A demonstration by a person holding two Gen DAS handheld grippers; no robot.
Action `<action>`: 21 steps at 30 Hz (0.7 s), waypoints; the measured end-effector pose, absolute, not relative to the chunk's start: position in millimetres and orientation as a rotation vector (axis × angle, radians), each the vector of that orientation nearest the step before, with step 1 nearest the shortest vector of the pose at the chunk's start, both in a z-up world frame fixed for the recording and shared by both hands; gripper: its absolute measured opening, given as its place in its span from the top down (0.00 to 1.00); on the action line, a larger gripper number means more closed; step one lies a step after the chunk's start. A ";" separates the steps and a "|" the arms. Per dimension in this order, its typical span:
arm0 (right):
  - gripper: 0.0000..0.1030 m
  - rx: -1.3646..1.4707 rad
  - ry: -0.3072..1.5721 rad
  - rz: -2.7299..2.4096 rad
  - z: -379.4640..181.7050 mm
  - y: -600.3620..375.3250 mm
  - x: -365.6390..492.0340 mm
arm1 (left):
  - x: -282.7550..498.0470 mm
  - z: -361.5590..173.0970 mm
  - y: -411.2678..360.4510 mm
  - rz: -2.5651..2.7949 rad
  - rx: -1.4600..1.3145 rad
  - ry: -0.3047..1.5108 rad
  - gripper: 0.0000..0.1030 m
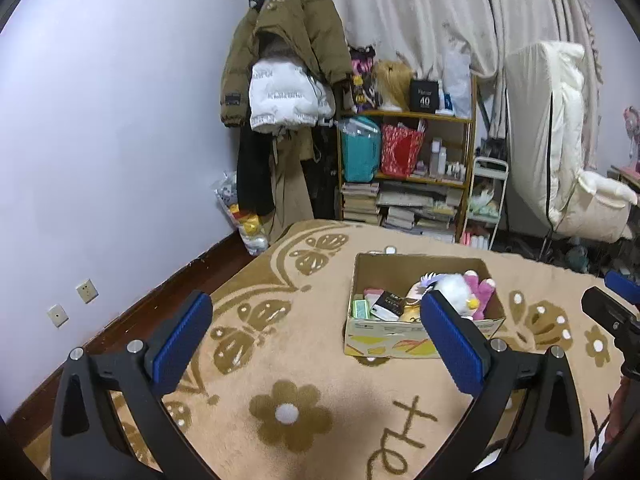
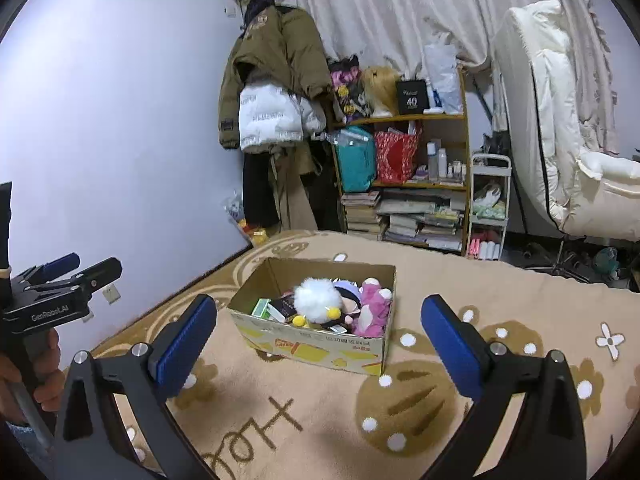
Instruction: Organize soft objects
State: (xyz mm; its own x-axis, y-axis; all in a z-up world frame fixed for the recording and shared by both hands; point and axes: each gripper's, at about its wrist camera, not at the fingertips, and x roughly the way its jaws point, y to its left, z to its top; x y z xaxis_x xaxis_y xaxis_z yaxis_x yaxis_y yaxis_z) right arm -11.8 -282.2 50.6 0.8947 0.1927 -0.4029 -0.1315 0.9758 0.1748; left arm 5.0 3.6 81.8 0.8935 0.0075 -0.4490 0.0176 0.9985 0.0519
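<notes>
Both grippers were found with jaws spread wide and nothing between them. The left gripper (image 1: 316,336) hung above the beige blanket (image 1: 304,344) (butterfly and flower pattern), its blue pads (image 1: 182,342) clear of any object. The right gripper (image 2: 320,344) stood likewise above the blanket, empty, its pads on either side of the box as seen from its own camera but well short of it.

The cardboard box (image 1: 420,340) sat on the blanket ahead of both grippers, open at the top. Inside it lay a white fluffy plush toy (image 2: 318,300) with yellow parts, touching a pink plush toy (image 2: 374,308) against the right-hand wall of the box. Small flat packets (image 1: 380,304) occupied the left part of the box; their labels could not be read.

Beyond the bed stood a wooden shelf (image 1: 408,160) loaded with books and bags, and coats (image 1: 288,60) hung on the wall beside it.
</notes>
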 end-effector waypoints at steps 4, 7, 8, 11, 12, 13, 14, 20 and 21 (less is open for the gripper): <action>0.00 0.145 0.384 0.152 40.5 -286.3 -27.2 | -14.5 77.7 3.6 0.001 0.065 0.406 0.00; 0.00 0.128 0.342 0.152 30.8 -286.4 -38.7 | -23.9 70.4 1.0 -0.002 0.090 0.382 0.00; 0.00 0.136 0.344 0.152 27.4 -287.6 -39.4 | -25.2 67.4 -0.2 -0.008 0.098 0.377 0.00; 0.00 0.150 0.345 0.155 16.5 -291.6 -40.6 | -24.4 56.5 -1.6 -0.002 0.101 0.387 0.00; 0.00 0.143 0.339 0.148 13.8 -291.8 -41.6 | -24.4 52.0 -1.1 0.003 0.094 0.391 0.00; 0.00 0.130 0.332 0.141 10.0 -292.6 -43.0 | -24.9 48.0 -0.1 0.000 0.085 0.393 0.00; 0.00 0.126 0.330 0.138 7.6 -293.0 -42.9 | -25.8 42.6 1.1 0.002 0.076 0.396 0.00; 0.00 0.143 0.338 0.125 -8.6 -299.2 -39.0 | -22.6 27.8 -2.7 -0.001 0.101 0.414 0.00; 0.00 0.141 0.341 0.124 -10.1 -299.2 -37.9 | -23.1 27.6 -4.9 -0.005 0.107 0.408 0.00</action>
State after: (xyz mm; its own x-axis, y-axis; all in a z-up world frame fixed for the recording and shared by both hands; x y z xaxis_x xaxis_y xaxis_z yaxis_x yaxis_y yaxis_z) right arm -37.9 -299.2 -10.1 0.9351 0.1449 -0.3234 -0.0974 0.9825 0.1584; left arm -23.1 -4.9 27.6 0.9181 0.0163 -0.3960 0.0265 0.9944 0.1024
